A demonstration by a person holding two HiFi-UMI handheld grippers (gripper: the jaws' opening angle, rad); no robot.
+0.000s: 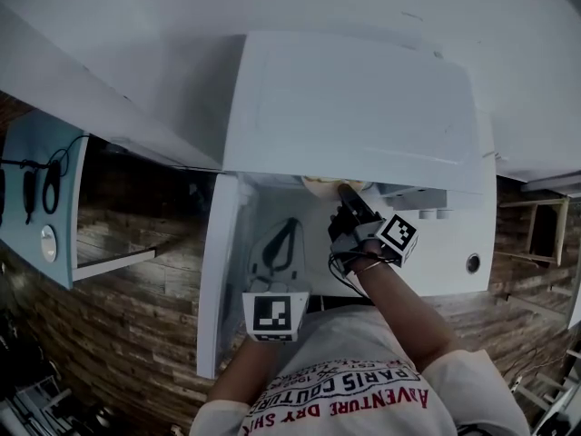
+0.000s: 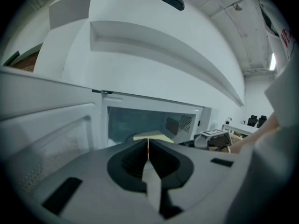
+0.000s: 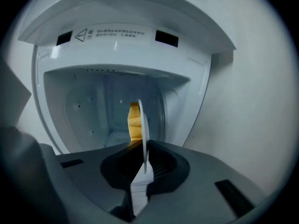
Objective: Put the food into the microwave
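Observation:
The white microwave stands with its door swung open to the left. My right gripper is shut on the rim of a white plate, seen edge-on, with yellow food on it. Plate and food sit at the mouth of the cavity. In the left gripper view the food shows in the opening, beside the right gripper's marker cube. My left gripper hovers in front of the opening, just right of the door. Its jaws are shut, with nothing held.
A white shelf runs above and left of the microwave. A pale blue panel with cables hangs at far left. Wood-plank surfaces lie below. A white wall stands right of the cavity.

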